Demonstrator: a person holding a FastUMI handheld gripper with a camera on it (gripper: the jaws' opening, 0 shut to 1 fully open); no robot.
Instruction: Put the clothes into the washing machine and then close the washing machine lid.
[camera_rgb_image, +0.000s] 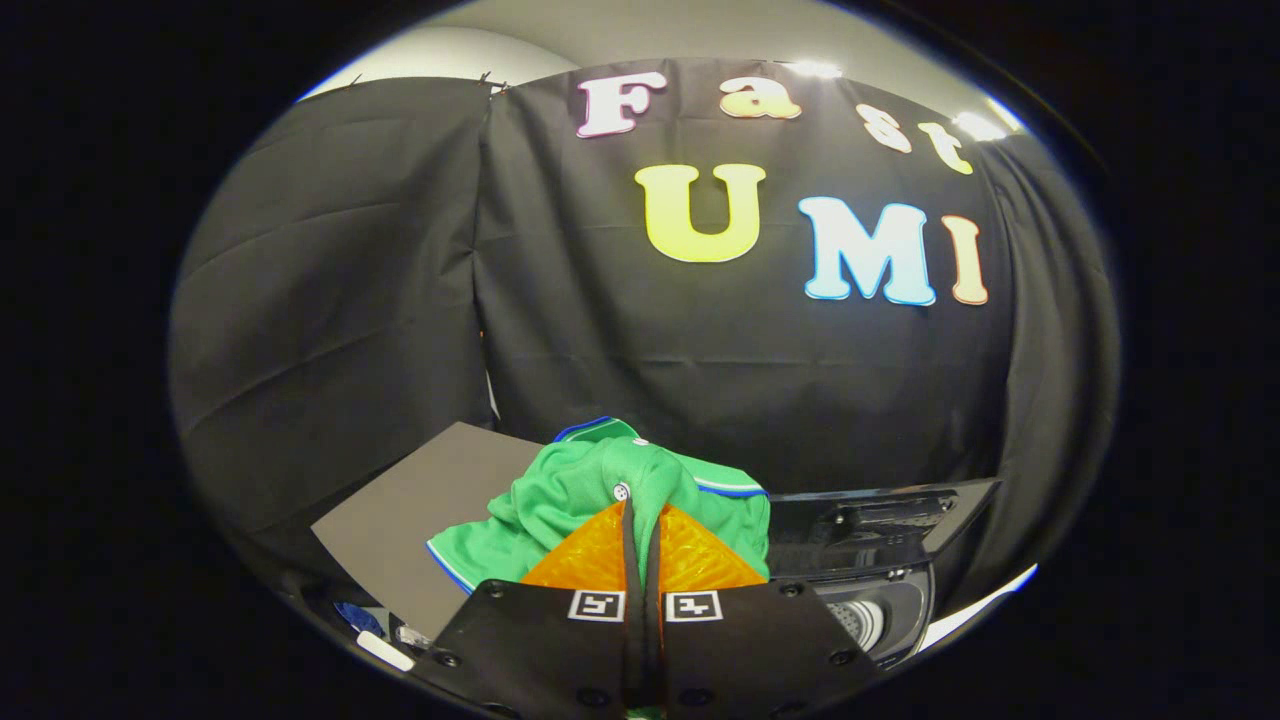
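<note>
Gripper (640, 525) pinching green shirt (600, 490) between fingers, washing machine (880, 560) open alongside

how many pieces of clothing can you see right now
1: a green shirt with blue-and-white trim, pinched in the tool, whose fingers are shut on it, held up beside the open washing machine. More clothing may be hidden behind it.

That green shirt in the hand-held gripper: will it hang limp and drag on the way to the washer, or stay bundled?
The green shirt is likely floppy: it bunches in soft folds around the fingers of the hand-held gripper, which look shut on a pinch of it. It probably weighs little, being thin knit. Loose ends may dangle and could catch on the washing machine rim.
</note>
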